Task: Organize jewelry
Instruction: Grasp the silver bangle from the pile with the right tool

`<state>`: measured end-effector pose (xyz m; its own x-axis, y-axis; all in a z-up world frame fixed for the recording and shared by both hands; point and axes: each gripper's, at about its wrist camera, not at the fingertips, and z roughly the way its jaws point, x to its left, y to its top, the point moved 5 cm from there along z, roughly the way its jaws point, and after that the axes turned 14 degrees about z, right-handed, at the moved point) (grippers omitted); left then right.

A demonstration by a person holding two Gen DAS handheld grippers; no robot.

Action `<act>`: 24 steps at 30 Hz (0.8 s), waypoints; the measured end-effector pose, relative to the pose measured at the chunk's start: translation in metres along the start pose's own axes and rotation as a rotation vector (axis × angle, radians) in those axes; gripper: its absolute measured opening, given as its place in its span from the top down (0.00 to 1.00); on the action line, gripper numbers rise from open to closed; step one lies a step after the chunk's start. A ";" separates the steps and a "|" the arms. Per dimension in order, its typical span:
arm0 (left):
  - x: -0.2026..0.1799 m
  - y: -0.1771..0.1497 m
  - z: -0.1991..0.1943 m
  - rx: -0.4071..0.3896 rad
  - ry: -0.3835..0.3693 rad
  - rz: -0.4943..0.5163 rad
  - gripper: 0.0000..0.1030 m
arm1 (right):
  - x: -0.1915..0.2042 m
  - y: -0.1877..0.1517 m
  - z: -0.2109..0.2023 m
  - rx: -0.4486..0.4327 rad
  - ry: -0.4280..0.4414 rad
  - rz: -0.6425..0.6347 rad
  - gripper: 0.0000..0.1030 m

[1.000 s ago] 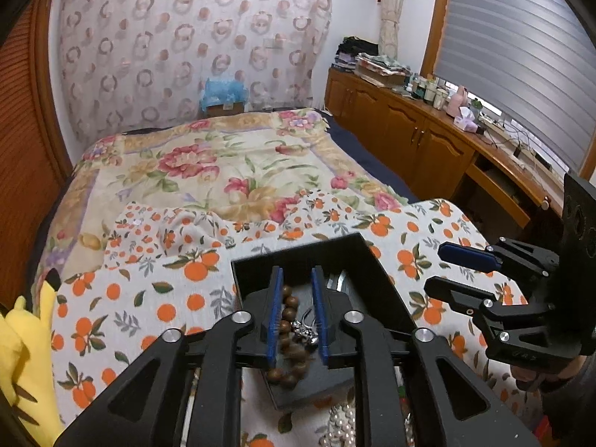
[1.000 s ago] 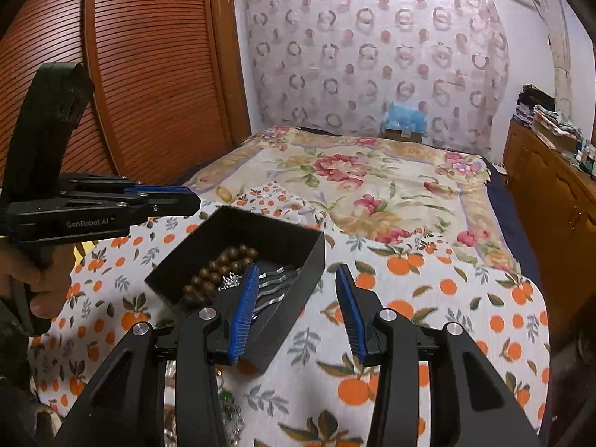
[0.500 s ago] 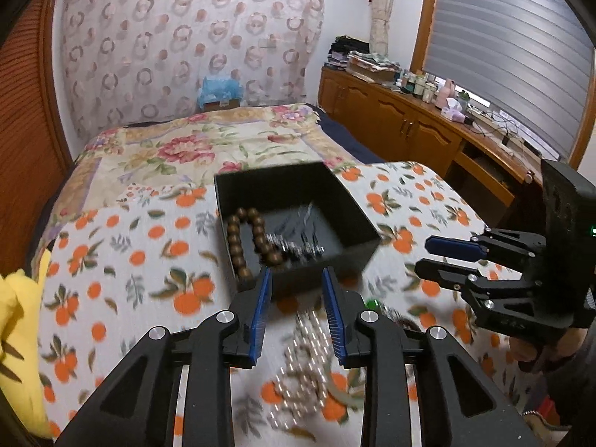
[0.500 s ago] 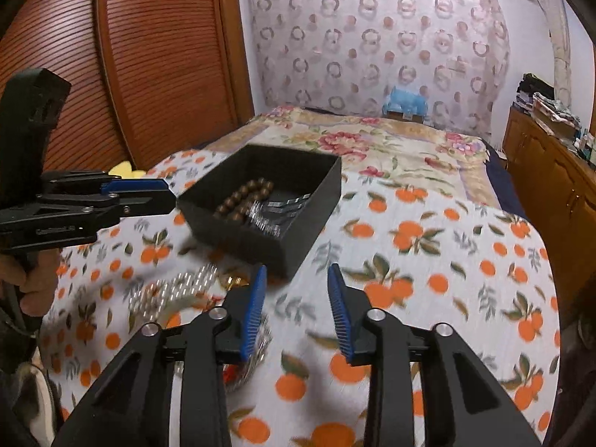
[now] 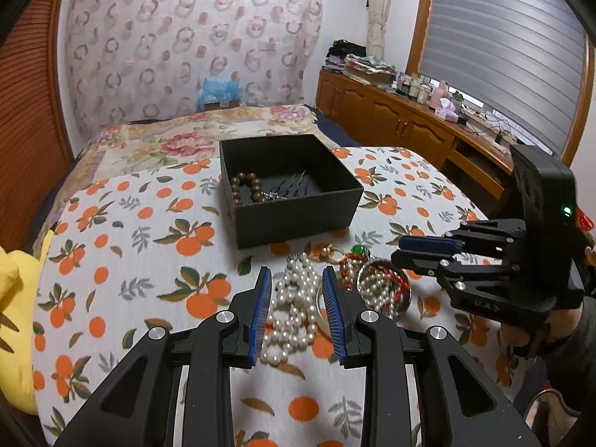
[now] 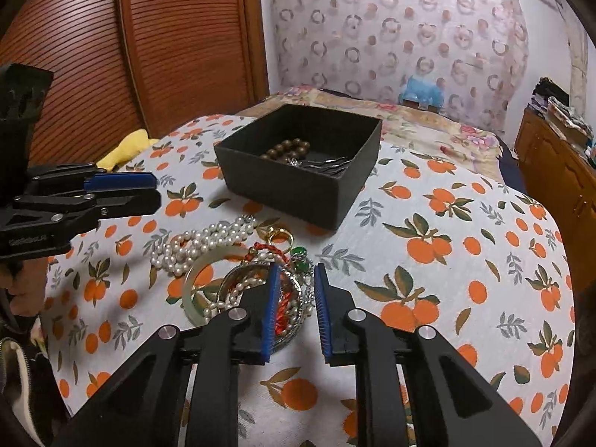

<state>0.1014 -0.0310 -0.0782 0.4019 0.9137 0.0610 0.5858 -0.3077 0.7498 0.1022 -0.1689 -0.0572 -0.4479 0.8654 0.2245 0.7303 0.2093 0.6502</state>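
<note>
A black open box [image 5: 298, 205] [image 6: 290, 186] stands on the orange-print cloth and holds a brown bead bracelet [image 5: 244, 186] [image 6: 288, 148] and silver hairpins [image 5: 294, 186] [image 6: 329, 165]. In front of it lies a pile: a white pearl necklace [image 5: 294, 305] [image 6: 201, 242], a pale jade bangle [image 6: 197, 287], a silver bangle with red cord [image 5: 383, 287] [image 6: 260, 283], a gold ring [image 6: 277, 236] and a green bead [image 6: 298, 253]. My left gripper [image 5: 296, 313] is open and empty above the pearls. My right gripper [image 6: 296, 309] is open and empty above the silver bangle.
The cloth covers a table [image 5: 130, 260] whose rounded edge falls off at left and right. A yellow cloth [image 5: 15, 298] lies at the left edge. A bed [image 5: 178, 134] lies behind, a wooden cabinet [image 5: 391, 123] at right.
Both grippers have pulled back from the box toward the near pile. The left gripper let go of the brown bead bracelet into the box and has opened wider.
</note>
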 end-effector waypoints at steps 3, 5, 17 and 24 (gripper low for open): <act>-0.002 -0.006 -0.005 -0.008 -0.005 -0.005 0.74 | -0.002 -0.001 0.003 0.013 -0.013 0.002 0.80; -0.004 -0.010 -0.008 -0.011 -0.007 -0.007 0.74 | -0.004 -0.001 0.005 0.026 -0.020 0.005 0.80; -0.005 -0.025 -0.021 -0.019 0.002 -0.018 0.73 | -0.003 0.003 0.023 0.101 -0.002 0.029 0.85; -0.006 -0.026 -0.021 -0.016 0.001 -0.018 0.73 | -0.003 0.000 0.023 0.100 -0.007 0.018 0.91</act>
<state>0.0694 -0.0227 -0.0844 0.3910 0.9191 0.0481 0.5814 -0.2872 0.7612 0.1159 -0.1611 -0.0747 -0.4308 0.8727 0.2298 0.7862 0.2379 0.5703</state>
